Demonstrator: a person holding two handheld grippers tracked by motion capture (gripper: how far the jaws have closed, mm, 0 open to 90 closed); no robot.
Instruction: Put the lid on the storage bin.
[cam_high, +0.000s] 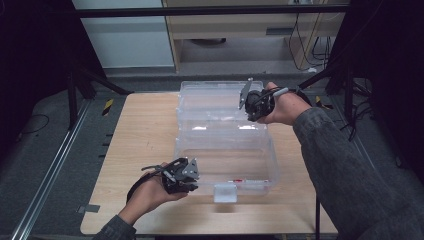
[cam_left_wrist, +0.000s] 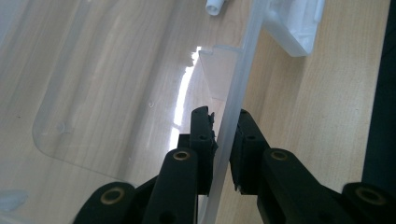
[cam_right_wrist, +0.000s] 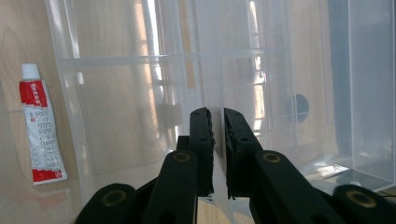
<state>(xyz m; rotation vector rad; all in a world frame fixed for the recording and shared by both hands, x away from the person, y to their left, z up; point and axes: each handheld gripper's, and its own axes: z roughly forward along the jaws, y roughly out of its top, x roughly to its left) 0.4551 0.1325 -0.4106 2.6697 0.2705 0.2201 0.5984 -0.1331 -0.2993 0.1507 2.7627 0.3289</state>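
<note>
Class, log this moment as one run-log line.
left hand-held gripper: shut on box front wall | right hand-held gripper: shut on lid | tube: in box

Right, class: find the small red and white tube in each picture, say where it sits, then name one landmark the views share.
High view: the tube is a small red and white streak inside the clear plastic box, near its front wall, right of the white latch.
Left gripper view: a white cap at the top edge, possibly the tube's.
Right gripper view: far left, lying behind the clear wall.
Shared landmark: the clear plastic box.
</note>
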